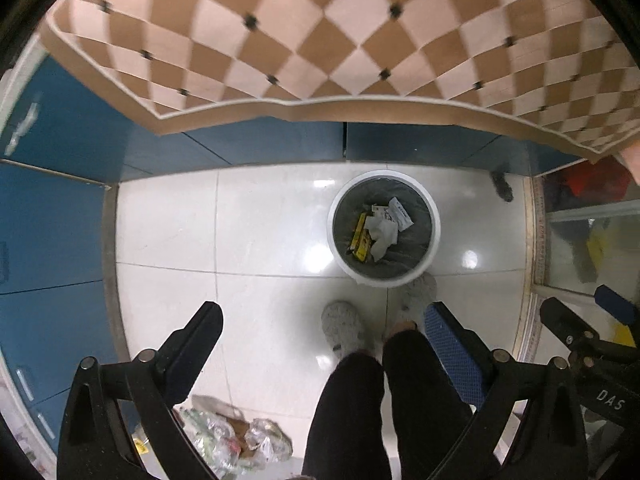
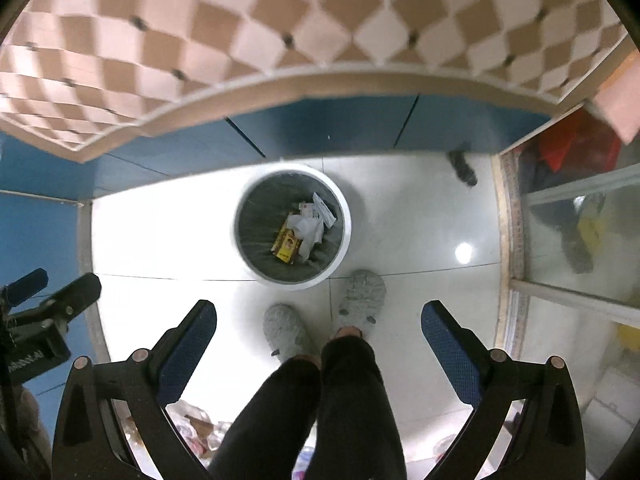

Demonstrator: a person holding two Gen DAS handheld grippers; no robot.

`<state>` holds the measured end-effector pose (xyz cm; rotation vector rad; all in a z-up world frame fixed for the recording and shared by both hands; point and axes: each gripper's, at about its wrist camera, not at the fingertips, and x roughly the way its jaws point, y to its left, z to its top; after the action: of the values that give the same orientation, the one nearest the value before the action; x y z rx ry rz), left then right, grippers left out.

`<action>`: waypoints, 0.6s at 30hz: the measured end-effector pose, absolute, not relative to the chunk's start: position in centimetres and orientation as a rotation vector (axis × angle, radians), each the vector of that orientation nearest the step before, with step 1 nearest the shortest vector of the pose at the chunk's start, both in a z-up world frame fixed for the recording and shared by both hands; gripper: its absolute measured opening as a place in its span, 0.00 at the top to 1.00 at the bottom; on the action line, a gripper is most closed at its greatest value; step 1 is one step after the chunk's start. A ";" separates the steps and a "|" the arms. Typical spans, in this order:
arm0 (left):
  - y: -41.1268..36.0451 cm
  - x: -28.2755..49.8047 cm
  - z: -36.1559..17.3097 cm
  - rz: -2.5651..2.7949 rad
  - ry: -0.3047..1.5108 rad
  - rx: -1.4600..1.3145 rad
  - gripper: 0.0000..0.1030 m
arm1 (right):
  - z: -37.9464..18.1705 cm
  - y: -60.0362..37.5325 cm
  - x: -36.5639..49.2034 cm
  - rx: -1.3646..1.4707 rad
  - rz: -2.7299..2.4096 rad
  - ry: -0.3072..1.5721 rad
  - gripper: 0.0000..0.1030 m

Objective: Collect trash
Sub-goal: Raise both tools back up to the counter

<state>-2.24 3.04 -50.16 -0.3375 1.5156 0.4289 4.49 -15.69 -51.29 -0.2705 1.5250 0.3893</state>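
A white round bin (image 1: 434, 236) (image 2: 347, 236) with a dark liner stands on the floor far below. In it lie crumpled white paper (image 1: 385, 232) (image 2: 310, 232) and a yellow packet (image 1: 359, 236) (image 2: 287, 246). My left gripper (image 1: 326, 316) hangs high above the floor, pointing down, open with nothing between its fingers. My right gripper (image 2: 319, 314) is likewise open and empty, with blue pads (image 2: 452, 356). It also shows at the right edge of the left wrist view (image 1: 580, 316), and the left gripper (image 2: 56, 288) at the left edge of the right wrist view.
A person's dark trouser legs (image 1: 360, 408) and grey slippers (image 2: 362, 296) stand just before the bin. A checkered counter (image 1: 320, 32) overhangs blue cabinets (image 1: 60, 216). A clear bag of rubbish (image 1: 232, 440) lies on the white tiles. A glass door (image 2: 580, 240) is at the right.
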 end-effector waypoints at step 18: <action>2.2 -3.9 -30.1 0.446 1.254 -0.308 0.00 | -29.6 -18.3 1.3 -0.138 0.445 1.460 0.00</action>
<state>-3.91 2.17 -30.10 -0.3079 1.2541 0.4456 1.26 -18.26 -29.55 -0.1384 1.4599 0.4447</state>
